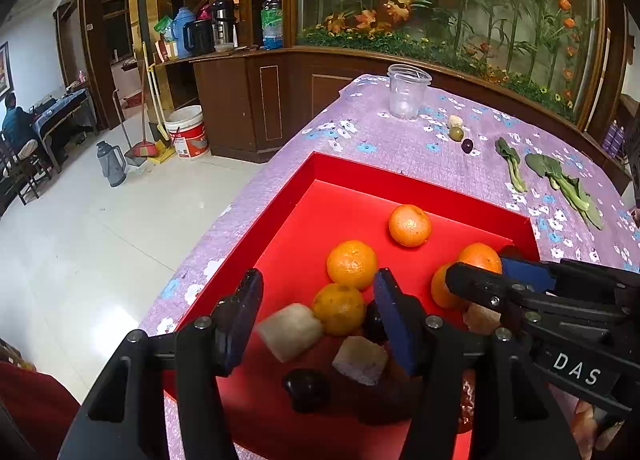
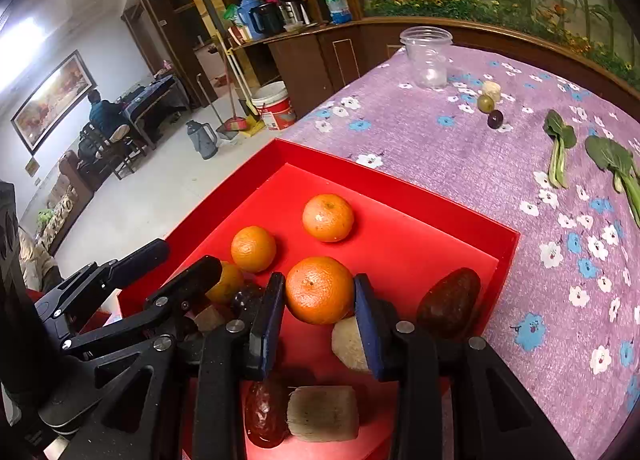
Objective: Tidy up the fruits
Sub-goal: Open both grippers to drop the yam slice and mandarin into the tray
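A table (image 2: 460, 164) covered in a purple flowered cloth carries everything. At its near left edge sits a red tray (image 2: 400, 184), one corner reaching toward the table's left edge.

Inside the tray lie several oranges: one (image 2: 328, 217) nearest the tray's far wall, another (image 2: 253, 249) left of it, and a third orange (image 2: 319, 290) toward the near side. A dark brown avocado-like fruit (image 2: 449, 302) leans in the tray's right corner. Pale cut fruit chunks (image 2: 323, 413) lie at the tray's near edge, one just beside a glossy red date (image 2: 265, 416). Dark plums (image 1: 306, 390) lie among the chunks at the near left.

The right gripper (image 2: 320, 324) hangs over the tray with its blue-padded jaws wide apart, flanking the third orange on both sides; contact with the pads cannot be told, and nothing is clamped. The left gripper (image 1: 316, 324) hovers over the tray's near left, jaws also well open and holding nothing, with a yellowish orange (image 1: 339, 309) and a pale chunk showing between them.

Toward the far edge of the table stands a clear plastic cup (image 2: 427, 57). Near it lie a small pale piece (image 2: 491, 91), a green grape (image 2: 485, 103) and a dark grape (image 2: 495, 118) in a line. Two leafy greens (image 2: 560, 146) lie toward the right edge.
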